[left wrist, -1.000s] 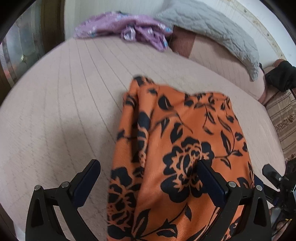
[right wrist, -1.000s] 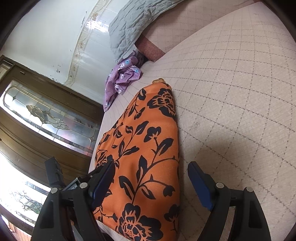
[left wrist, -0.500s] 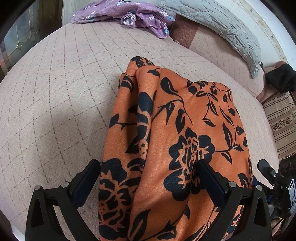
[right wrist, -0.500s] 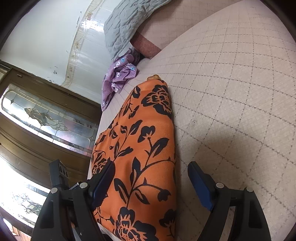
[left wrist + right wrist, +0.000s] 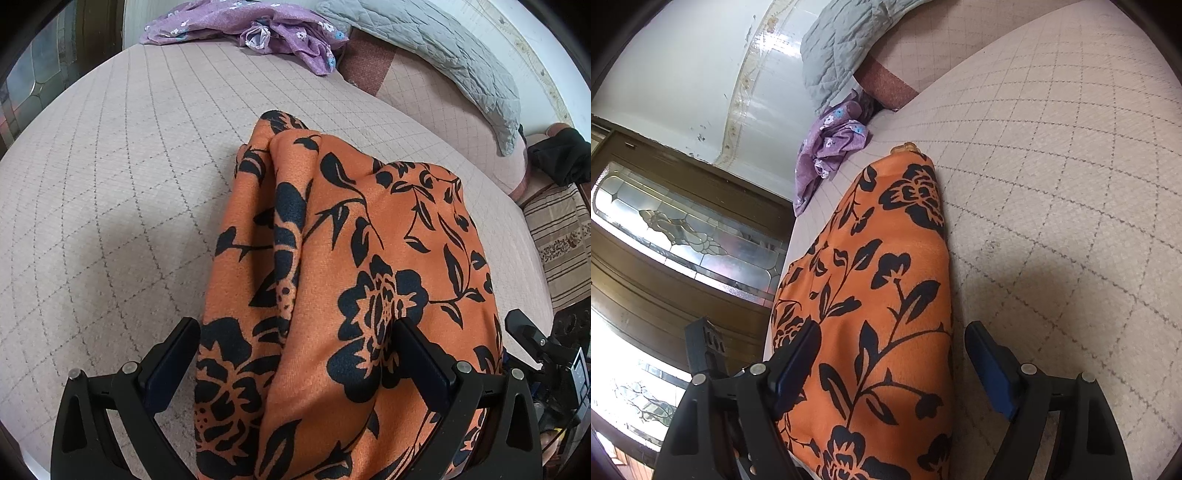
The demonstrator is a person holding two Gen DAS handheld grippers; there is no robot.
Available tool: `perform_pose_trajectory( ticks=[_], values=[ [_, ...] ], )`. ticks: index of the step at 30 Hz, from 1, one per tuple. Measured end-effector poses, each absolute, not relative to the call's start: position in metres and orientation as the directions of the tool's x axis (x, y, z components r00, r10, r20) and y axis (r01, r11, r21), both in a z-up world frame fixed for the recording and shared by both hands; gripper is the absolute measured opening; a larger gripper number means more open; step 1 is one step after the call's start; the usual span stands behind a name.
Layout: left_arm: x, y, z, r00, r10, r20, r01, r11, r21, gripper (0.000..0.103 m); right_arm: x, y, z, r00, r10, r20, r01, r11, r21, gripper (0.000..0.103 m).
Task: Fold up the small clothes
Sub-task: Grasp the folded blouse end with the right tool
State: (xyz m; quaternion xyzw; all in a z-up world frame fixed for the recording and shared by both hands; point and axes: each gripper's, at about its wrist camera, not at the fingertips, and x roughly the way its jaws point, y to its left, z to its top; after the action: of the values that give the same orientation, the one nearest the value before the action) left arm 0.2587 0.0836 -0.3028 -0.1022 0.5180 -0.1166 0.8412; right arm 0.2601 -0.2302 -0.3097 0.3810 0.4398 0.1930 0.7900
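Note:
An orange garment with black flowers (image 5: pixel 332 266) lies on the quilted pink bed (image 5: pixel 110 166), folded lengthwise into a long strip. My left gripper (image 5: pixel 295 354) is open, its jaws wide apart over the near end of the garment, which passes between them. In the right wrist view the same garment (image 5: pixel 882 295) stretches away from me. My right gripper (image 5: pixel 892 363) is open too, with the cloth lying between its jaws. The other gripper's black frame (image 5: pixel 535 339) shows at the right edge of the left wrist view.
A crumpled purple flowered garment (image 5: pixel 258 26) lies at the far end of the bed. A grey quilted pillow (image 5: pixel 443 48) leans at the back right. A wooden door with leaded glass (image 5: pixel 683 229) stands past the bed's edge. A striped cushion (image 5: pixel 554 240) sits at the right.
Both grippers have moved closer to the bed with the garment between their open jaws. The cloth's far end has settled lower on the bed.

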Motion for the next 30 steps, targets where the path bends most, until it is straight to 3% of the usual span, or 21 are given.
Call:
perform_pose_trajectory(
  ticks=[11, 20, 22, 23, 24, 28, 30],
  values=[
    [0.271, 0.109, -0.309, 0.402, -0.440, -0.803, 0.077, 0.890, -0.450, 0.103, 0.273, -0.232, -0.320, 0.506, 0.652, -0.564, 0.029, 0.641, 0.767, 0.073],
    [0.274, 0.104, -0.308, 0.392, -0.422, -0.818, 0.100, 0.903, -0.418, 0.103, 0.287, -0.213, -0.320, 0.474, 0.662, -0.581, -0.018, 0.667, 0.745, 0.072],
    [0.271, 0.101, -0.306, 0.398, -0.443, -0.804, 0.105, 0.892, -0.440, 0.103, 0.291, -0.209, -0.321, 0.473, 0.662, -0.581, -0.019, 0.667, 0.745, 0.068],
    [0.269, 0.100, -0.304, 0.401, -0.457, -0.794, 0.115, 0.885, -0.451, 0.097, 0.292, -0.208, -0.323, 0.475, 0.662, -0.579, -0.015, 0.664, 0.747, 0.065],
    [0.266, 0.099, -0.302, 0.402, -0.469, -0.787, 0.126, 0.879, -0.460, 0.079, 0.293, -0.208, -0.324, 0.476, 0.663, -0.577, -0.009, 0.660, 0.751, 0.063],
    [0.264, 0.086, -0.300, 0.419, -0.442, -0.793, 0.134, 0.894, -0.428, 0.070, 0.290, -0.207, -0.324, 0.480, 0.672, -0.564, -0.018, 0.650, 0.760, 0.043],
    [0.262, 0.086, -0.297, 0.435, -0.444, -0.784, 0.129, 0.892, -0.433, 0.057, 0.289, -0.205, -0.321, 0.486, 0.666, -0.565, -0.022, 0.656, 0.754, 0.041]
  ],
)
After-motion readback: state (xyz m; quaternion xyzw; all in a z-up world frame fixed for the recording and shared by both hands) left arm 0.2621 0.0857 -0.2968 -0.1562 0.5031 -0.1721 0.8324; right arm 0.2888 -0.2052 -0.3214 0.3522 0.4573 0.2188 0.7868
